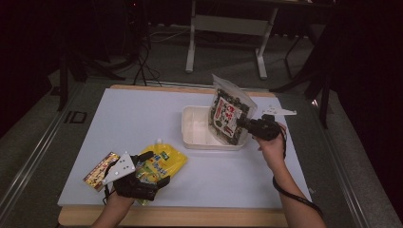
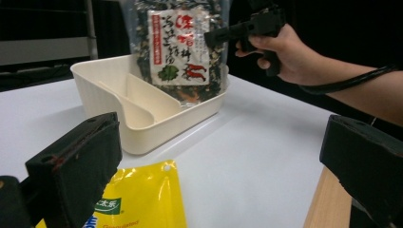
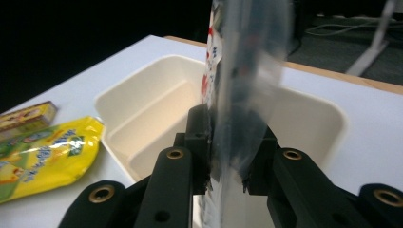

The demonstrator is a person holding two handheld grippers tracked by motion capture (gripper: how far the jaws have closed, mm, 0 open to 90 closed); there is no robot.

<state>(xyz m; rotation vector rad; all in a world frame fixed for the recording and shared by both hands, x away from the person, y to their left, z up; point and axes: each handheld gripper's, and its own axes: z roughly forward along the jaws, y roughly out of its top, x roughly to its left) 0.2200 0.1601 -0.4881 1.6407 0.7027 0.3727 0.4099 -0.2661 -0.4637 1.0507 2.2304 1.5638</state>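
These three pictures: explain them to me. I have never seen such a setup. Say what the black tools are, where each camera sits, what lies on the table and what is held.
A person works at a white table with a hand-held gripper in each hand. One camera looks down from above; the other two ride on the grippers and look along their black jaws. The right gripper is shut on a clear bag of dried food, held upright over a cream tray. The left gripper is open, over a yellow pouch. Beside the pouch lies a small flat packet.
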